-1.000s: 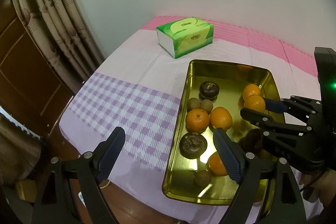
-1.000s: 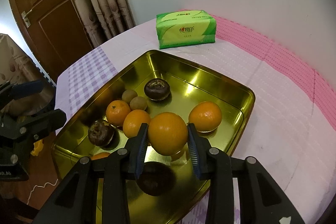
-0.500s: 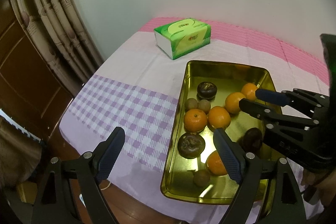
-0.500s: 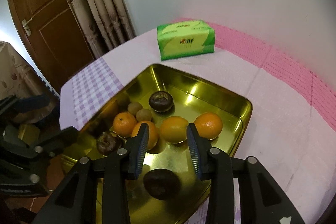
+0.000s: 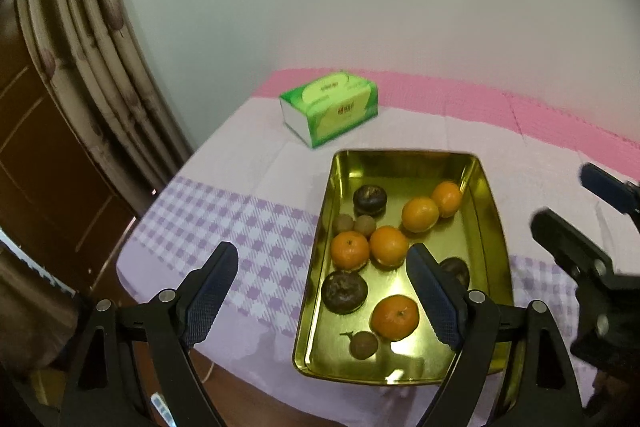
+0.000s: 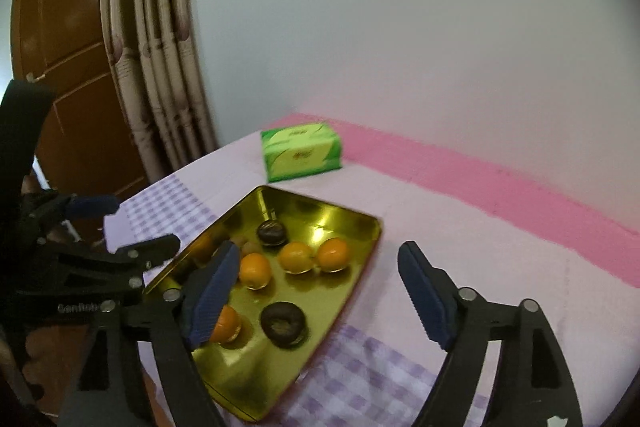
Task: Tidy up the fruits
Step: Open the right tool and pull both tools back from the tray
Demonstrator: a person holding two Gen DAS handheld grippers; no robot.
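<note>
Both claws stand spread with nothing between their ribbed blue pads: the right gripper (image 6: 316, 291) has just been opening and hangs empty above the near end of the tray (image 6: 362, 273), and the left gripper (image 5: 320, 297) hovers, equally empty, over the tray's near left corner. All the fruit in sight lies inside the tray, so the gathering looks largely done. Two oranges (image 5: 434, 207) sit touching at the far right and another pair (image 5: 368, 249) touches mid-tray, while a fifth orange (image 5: 395, 317) lies apart at the near end. Three dark wrinkled fruits (image 5: 344, 291) are scattered, and of the small brown round ones (image 5: 354, 225) two sit together and one (image 5: 363, 345) lies alone by the near rim. By my judgement, what is left is grouping like with like. The tray is shiny gold metal, rectangular with rounded corners and a shallow sloping wall, and it mirrors the fruit. The oranges have smooth, glossy peel. A soft cloth (image 5: 224, 227), lilac check with a pink band, covers the table, and a green tissue pack (image 5: 330, 107) lies beyond the tray.
</note>
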